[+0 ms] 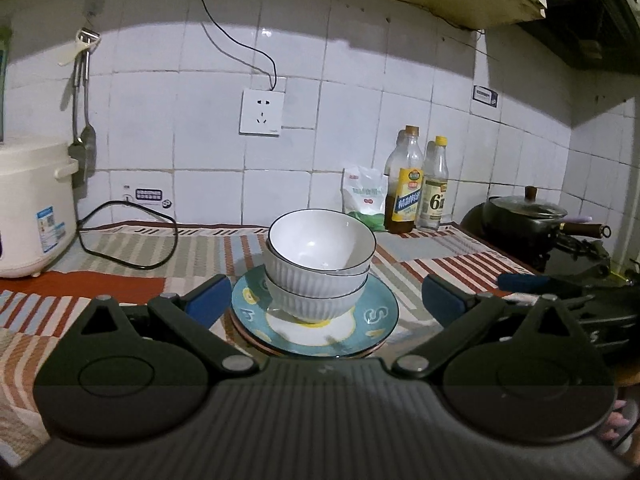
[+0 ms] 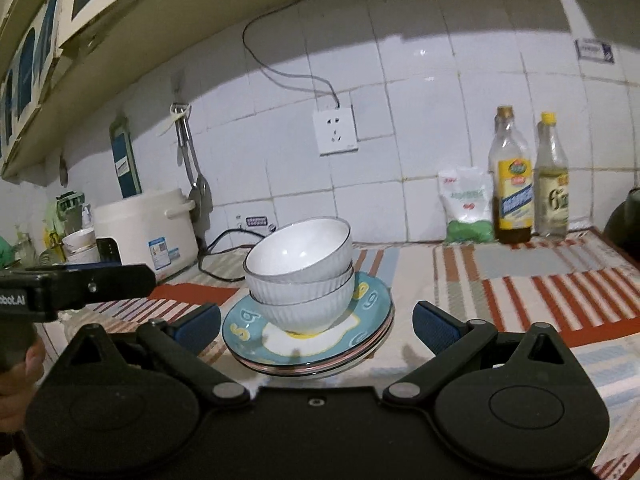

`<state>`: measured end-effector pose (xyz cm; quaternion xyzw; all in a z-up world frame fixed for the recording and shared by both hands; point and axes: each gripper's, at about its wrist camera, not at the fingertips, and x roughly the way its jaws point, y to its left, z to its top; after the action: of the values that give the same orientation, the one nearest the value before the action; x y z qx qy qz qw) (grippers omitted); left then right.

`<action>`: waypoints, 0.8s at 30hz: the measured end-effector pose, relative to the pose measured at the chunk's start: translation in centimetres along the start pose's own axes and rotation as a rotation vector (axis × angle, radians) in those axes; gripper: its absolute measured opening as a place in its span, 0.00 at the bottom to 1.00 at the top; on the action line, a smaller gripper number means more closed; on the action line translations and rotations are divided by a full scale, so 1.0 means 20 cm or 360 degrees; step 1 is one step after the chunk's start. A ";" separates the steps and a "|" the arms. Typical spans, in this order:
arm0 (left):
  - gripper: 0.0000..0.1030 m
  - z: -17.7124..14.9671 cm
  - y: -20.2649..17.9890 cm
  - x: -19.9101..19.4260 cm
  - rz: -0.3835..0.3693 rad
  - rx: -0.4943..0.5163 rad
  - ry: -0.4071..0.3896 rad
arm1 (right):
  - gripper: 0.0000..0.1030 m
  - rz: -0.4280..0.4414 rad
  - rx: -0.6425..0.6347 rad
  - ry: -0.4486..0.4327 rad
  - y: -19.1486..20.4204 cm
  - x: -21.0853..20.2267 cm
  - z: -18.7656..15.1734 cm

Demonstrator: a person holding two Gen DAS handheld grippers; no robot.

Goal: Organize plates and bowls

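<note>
A stack of white ribbed bowls (image 1: 318,276) (image 2: 300,276), the top one tilted, stands on a teal plate (image 1: 376,316) (image 2: 368,300) with yellow marks. That plate lies on other plates on the striped cloth. My left gripper (image 1: 326,300) is open, its blue pads on either side of the stack, near the plate's rim. My right gripper (image 2: 318,324) is open too, with the stack between and just beyond its blue fingers (image 2: 434,322). Neither holds anything. In the right wrist view the left gripper's body (image 2: 80,284) shows at the left, a hand below it.
A white rice cooker (image 1: 32,208) (image 2: 148,236) and its black cable (image 1: 132,236) sit at the left. Two bottles (image 1: 416,184) (image 2: 532,176) and a bag (image 1: 364,196) stand by the tiled wall. A black lidded pan (image 1: 528,216) is on the stove at the right.
</note>
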<state>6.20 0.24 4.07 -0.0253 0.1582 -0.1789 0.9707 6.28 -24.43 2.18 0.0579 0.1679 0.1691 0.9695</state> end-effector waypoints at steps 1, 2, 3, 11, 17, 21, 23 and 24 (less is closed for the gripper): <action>1.00 0.00 0.00 -0.01 0.0006 0.0005 -0.0002 | 1.00 -0.0015 -0.0015 -0.0007 0.01 -0.03 0.01; 1.00 0.00 -0.01 -0.02 0.0011 0.0016 -0.0002 | 1.00 -0.0032 -0.0031 -0.0016 0.03 -0.05 0.02; 1.00 0.00 -0.02 -0.02 0.0017 0.0024 0.0008 | 1.00 -0.0046 -0.0038 -0.0019 0.04 -0.08 0.03; 1.00 0.00 -0.06 -0.07 0.0184 0.0024 0.0120 | 1.00 -0.0194 -0.0141 -0.0041 0.14 -0.26 0.09; 1.00 0.01 -0.11 -0.14 0.0262 0.0016 0.0094 | 1.00 -0.0243 -0.0100 -0.0033 0.12 -0.31 0.12; 1.00 0.02 -0.14 -0.18 0.0410 -0.0003 0.0066 | 1.00 -0.0335 -0.0114 -0.0043 0.13 -0.32 0.12; 1.00 0.01 -0.14 -0.21 0.0471 -0.0035 0.0045 | 1.00 -0.0349 -0.0104 -0.0050 0.15 -0.35 0.11; 1.00 0.01 -0.14 -0.22 0.0491 -0.0062 0.0040 | 1.00 -0.0359 -0.0096 -0.0054 0.15 -0.36 0.11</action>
<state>1.53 -0.82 5.90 -0.0173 0.1759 -0.0249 0.9839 -0.24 -24.13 6.87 0.0122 0.1519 0.0629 0.9863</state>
